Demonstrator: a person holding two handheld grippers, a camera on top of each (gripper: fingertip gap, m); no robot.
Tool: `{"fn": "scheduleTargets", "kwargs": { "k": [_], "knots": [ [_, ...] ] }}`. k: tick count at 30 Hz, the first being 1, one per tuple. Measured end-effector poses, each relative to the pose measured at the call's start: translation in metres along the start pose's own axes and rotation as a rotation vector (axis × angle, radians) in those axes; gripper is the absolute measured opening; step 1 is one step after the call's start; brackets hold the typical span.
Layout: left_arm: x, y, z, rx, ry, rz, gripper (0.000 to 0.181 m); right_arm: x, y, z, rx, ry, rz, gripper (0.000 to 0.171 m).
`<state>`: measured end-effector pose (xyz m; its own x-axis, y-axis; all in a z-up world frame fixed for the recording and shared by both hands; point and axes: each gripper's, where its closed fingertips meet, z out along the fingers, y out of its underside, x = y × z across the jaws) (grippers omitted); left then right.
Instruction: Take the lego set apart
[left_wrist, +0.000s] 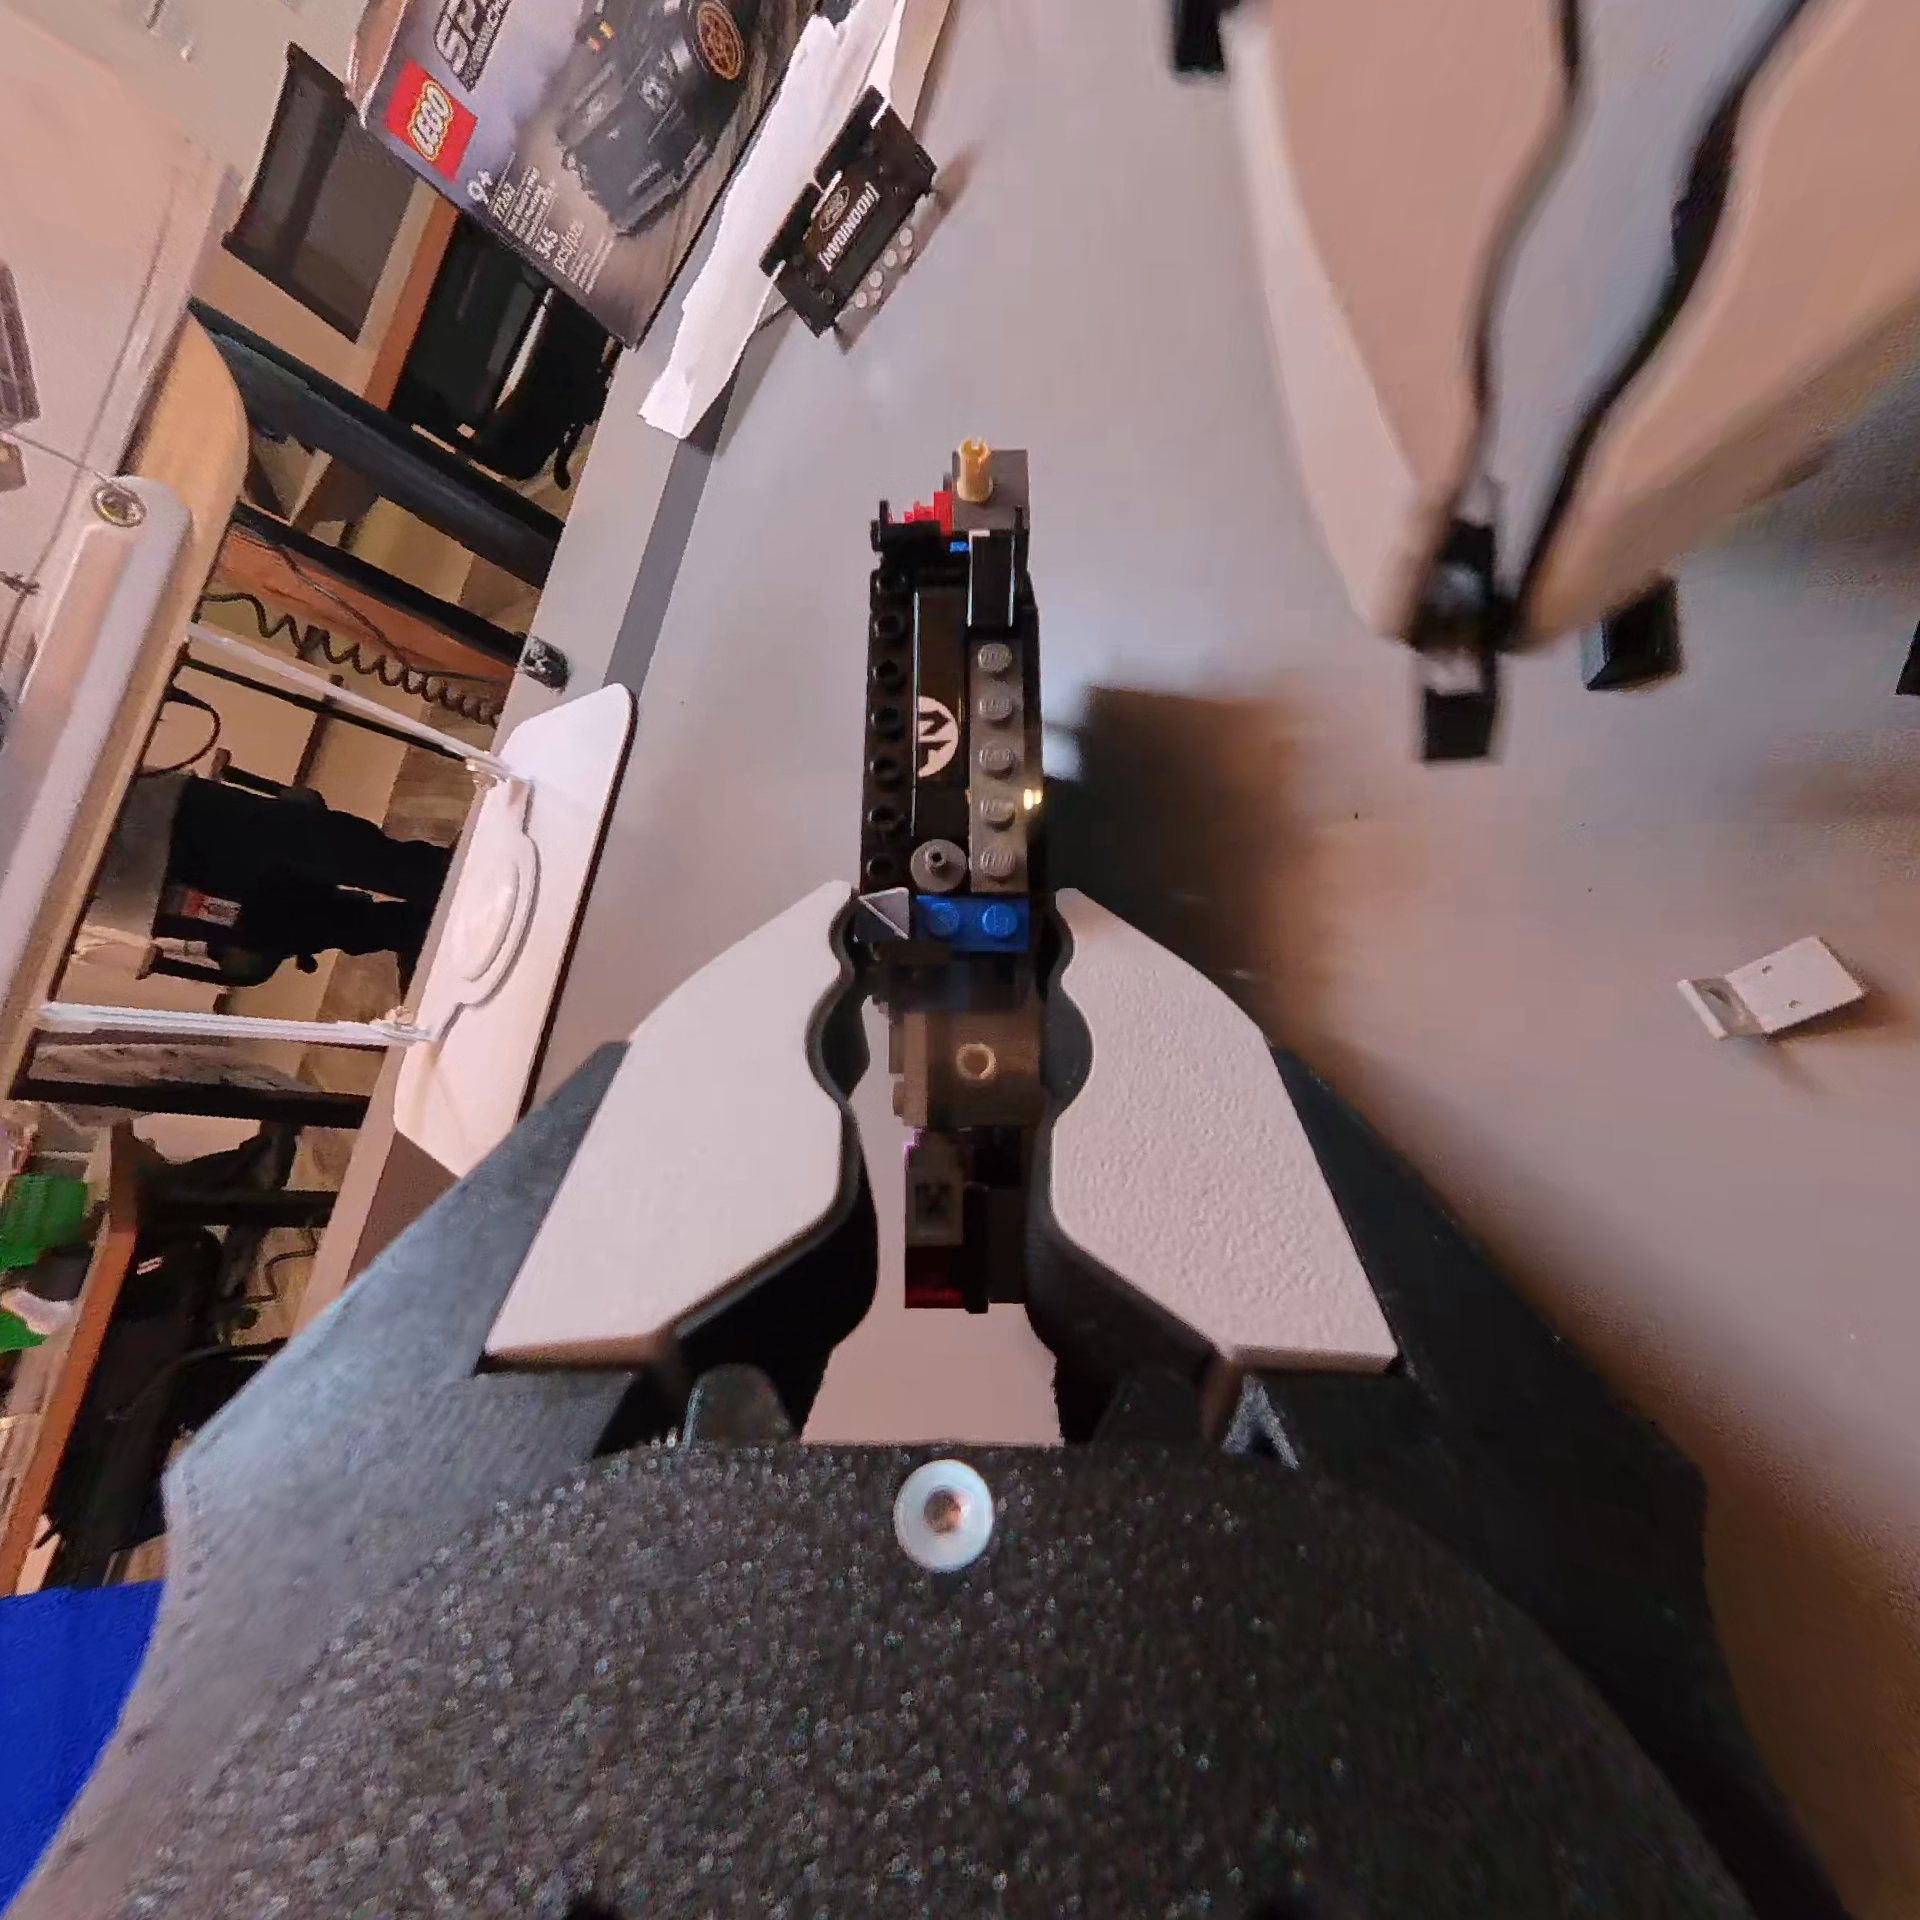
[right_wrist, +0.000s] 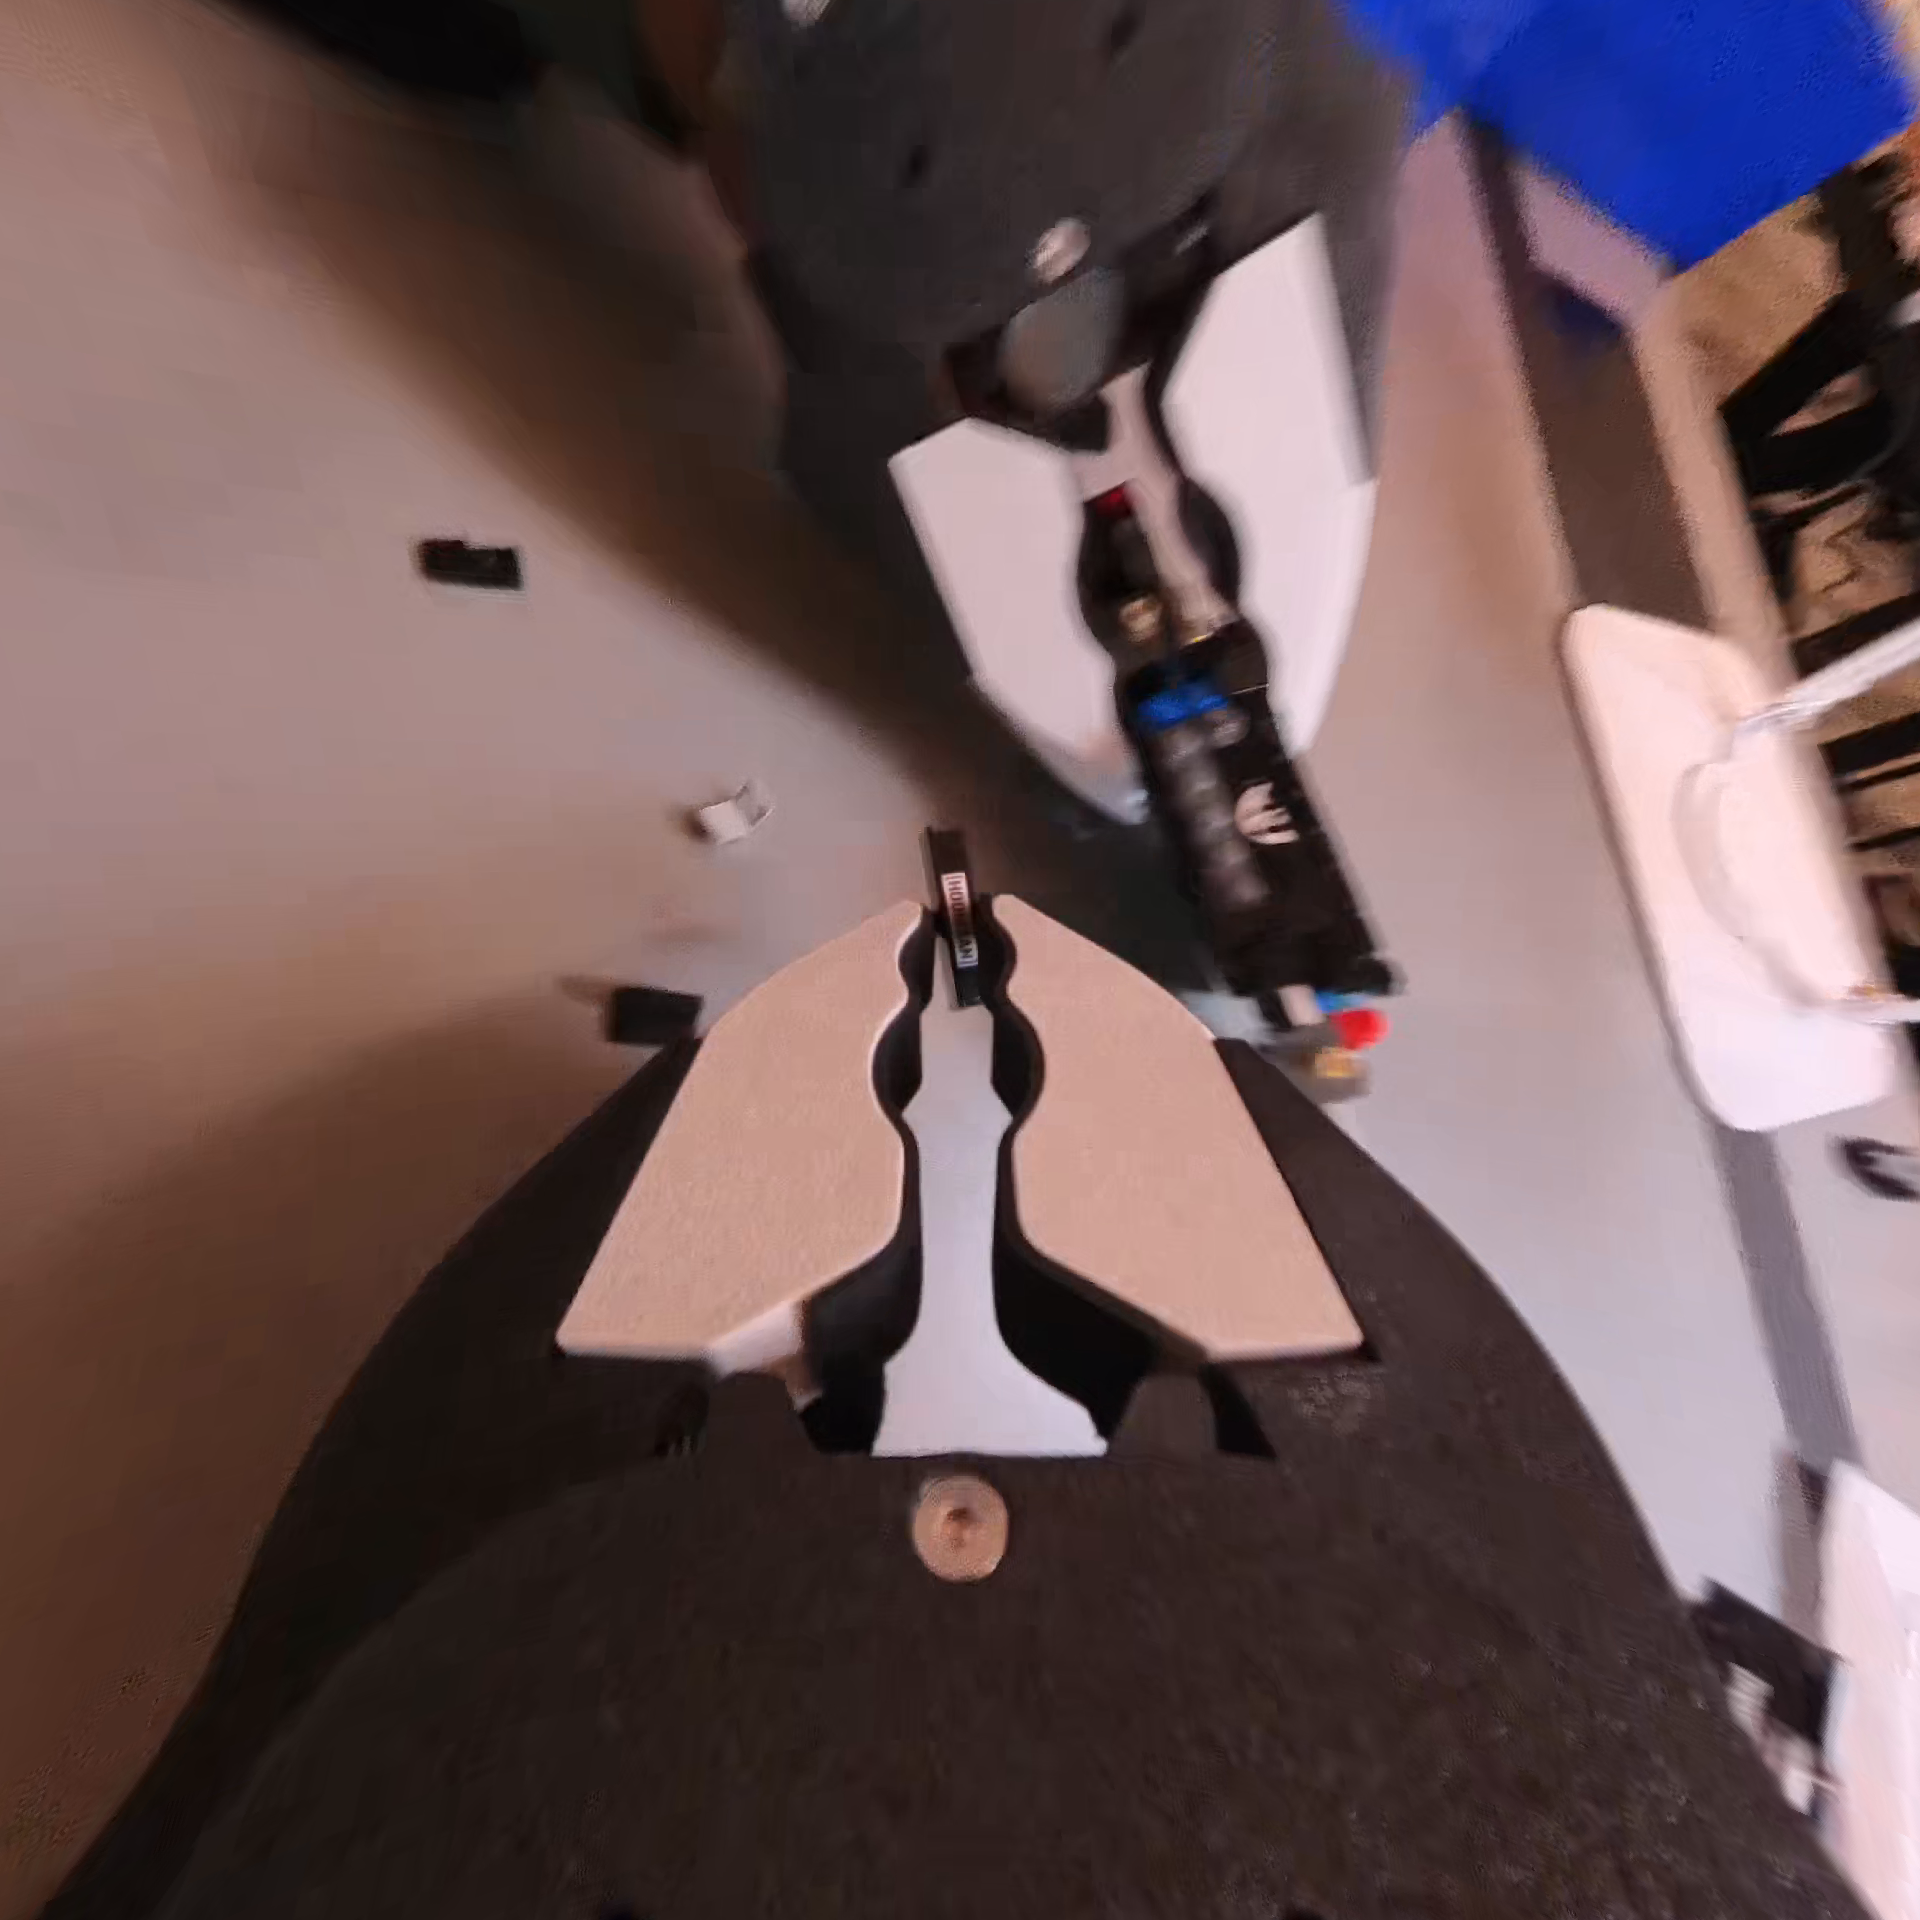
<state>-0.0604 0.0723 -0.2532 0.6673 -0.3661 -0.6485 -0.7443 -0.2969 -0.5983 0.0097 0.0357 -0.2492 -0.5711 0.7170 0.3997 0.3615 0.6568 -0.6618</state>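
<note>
My left gripper (left_wrist: 951, 909) is shut on the lego set (left_wrist: 951, 717), a long black car body with grey and blue studded plates and red bits at its far end. It holds the set above the grey table. The set also shows in the right wrist view (right_wrist: 1236, 810), held in the left gripper (right_wrist: 1195, 717). My right gripper (right_wrist: 958, 906) is shut on a thin black lego piece (right_wrist: 956, 925) with a printed side, apart from the set. In the left wrist view the right gripper (left_wrist: 1455, 613) appears blurred at the upper right, holding the black piece (left_wrist: 1460, 707).
Loose pieces lie on the table: a white bracket (left_wrist: 1771, 987), a black piece (left_wrist: 1631, 649), a black printed panel (left_wrist: 857, 213) on a white paper sheet (left_wrist: 748, 260). The lego box (left_wrist: 582, 135) stands at the far left. A white stand base (left_wrist: 520, 904) lies left. My hands' fingertips stand some 8 centimeters from each other.
</note>
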Motion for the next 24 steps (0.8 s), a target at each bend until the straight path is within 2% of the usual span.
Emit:
{"fn": "scheduleTargets", "kwargs": {
  "k": [1,2,4,7,9,11,14,19,20,23,24],
  "knots": [
    [-0.001,0.001,0.0,0.0,0.001,-0.007,0.031,-0.008,0.006,0.005,-0.033,-0.047,0.02,0.009],
    [-0.001,0.001,0.0,-0.002,0.001,-0.008,0.031,-0.012,0.011,0.009,-0.06,-0.077,0.035,0.022],
    [-0.001,0.001,0.0,-0.005,0.003,-0.007,0.031,-0.006,0.005,0.005,-0.008,-0.062,0.05,0.026],
    [0.0,0.001,-0.001,-0.008,0.003,0.009,0.03,0.027,-0.023,-0.013,0.15,0.078,0.104,0.023],
    [0.002,-0.001,-0.001,-0.012,-0.001,0.03,0.031,0.052,-0.022,-0.017,0.116,0.234,0.032,0.022],
    [0.004,-0.003,-0.001,-0.011,0.004,0.049,0.031,0.059,-0.012,-0.009,0.017,0.3,-0.082,0.022],
    [0.008,-0.006,-0.003,-0.014,0.004,0.071,0.031,0.052,-0.001,0.006,-0.055,0.283,-0.165,0.02],
    [0.006,-0.002,-0.005,-0.021,0.015,0.044,0.031,0.056,0.003,0.0,-0.077,0.356,-0.286,0.015],
    [0.006,-0.001,-0.006,-0.02,0.018,0.037,0.031,0.055,0.005,0.0,-0.079,0.356,-0.299,0.009],
    [0.006,0.0,-0.007,-0.02,0.019,0.05,0.031,0.054,0.004,0.0,-0.075,0.353,-0.303,0.008],
    [0.006,0.001,-0.007,-0.026,0.013,0.061,0.031,0.053,0.004,0.0,-0.06,0.329,-0.245,0.007]
  ]
}}
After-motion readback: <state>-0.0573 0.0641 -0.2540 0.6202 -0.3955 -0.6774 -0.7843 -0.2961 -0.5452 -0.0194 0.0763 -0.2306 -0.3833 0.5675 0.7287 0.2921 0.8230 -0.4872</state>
